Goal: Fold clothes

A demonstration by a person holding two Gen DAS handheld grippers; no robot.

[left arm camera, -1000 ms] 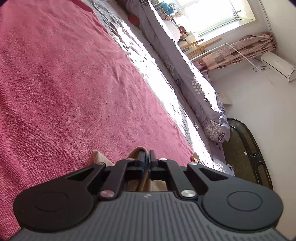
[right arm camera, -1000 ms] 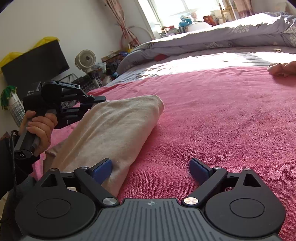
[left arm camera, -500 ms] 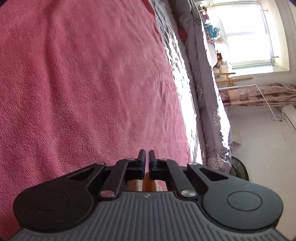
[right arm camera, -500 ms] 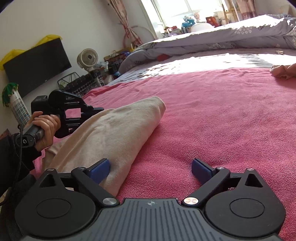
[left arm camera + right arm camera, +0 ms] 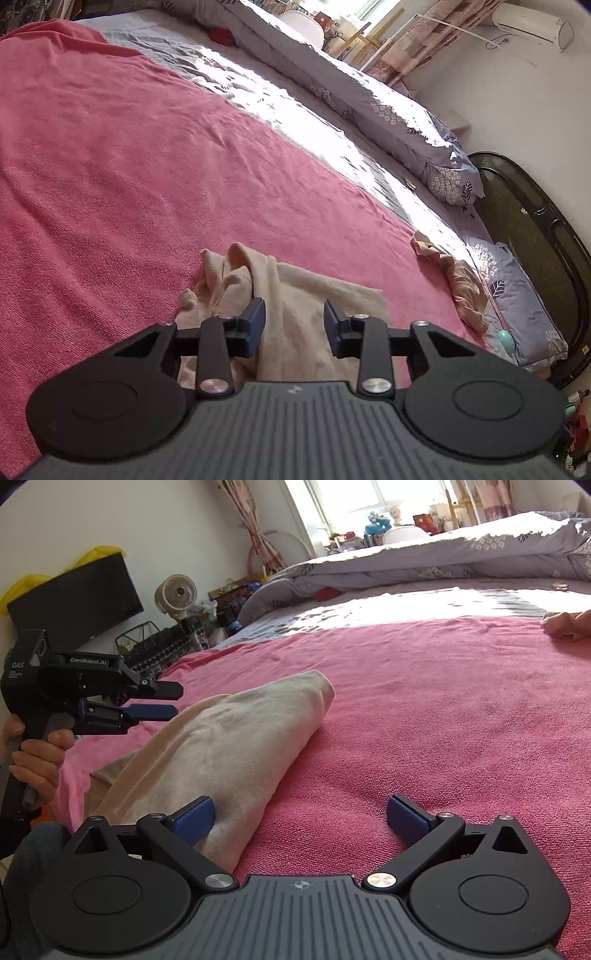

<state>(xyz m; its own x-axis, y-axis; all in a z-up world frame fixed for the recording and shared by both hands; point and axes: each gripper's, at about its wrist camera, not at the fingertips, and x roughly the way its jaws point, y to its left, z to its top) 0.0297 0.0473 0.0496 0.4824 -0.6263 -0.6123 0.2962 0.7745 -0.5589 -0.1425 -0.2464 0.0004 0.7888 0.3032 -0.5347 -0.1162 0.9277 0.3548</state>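
A beige garment (image 5: 229,746) lies folded long on the pink blanket (image 5: 443,709), its bunched end (image 5: 236,273) in the left wrist view. My left gripper (image 5: 162,699), held in a person's hand (image 5: 37,760), hovers just off the garment's left edge. Its jaws are opening with nothing between them; from its own camera the gripper (image 5: 293,321) has the cloth lying below the gap. My right gripper (image 5: 301,816) sits low at the garment's near end. Its jaws are opening wide, the left pad (image 5: 194,818) against the cloth, not gripping it.
A second pinkish garment (image 5: 461,280) lies crumpled at the blanket's far right edge. A grey patterned quilt (image 5: 369,96) runs along the back of the bed, with a dark headboard (image 5: 535,240) at its end. Beside the bed stand a fan (image 5: 177,594) and a black screen (image 5: 74,602).
My left gripper, shut at the garment's edge before, has parted its jaws, let the cloth go and lifted off it. The right gripper stayed in place and spread slightly wider.
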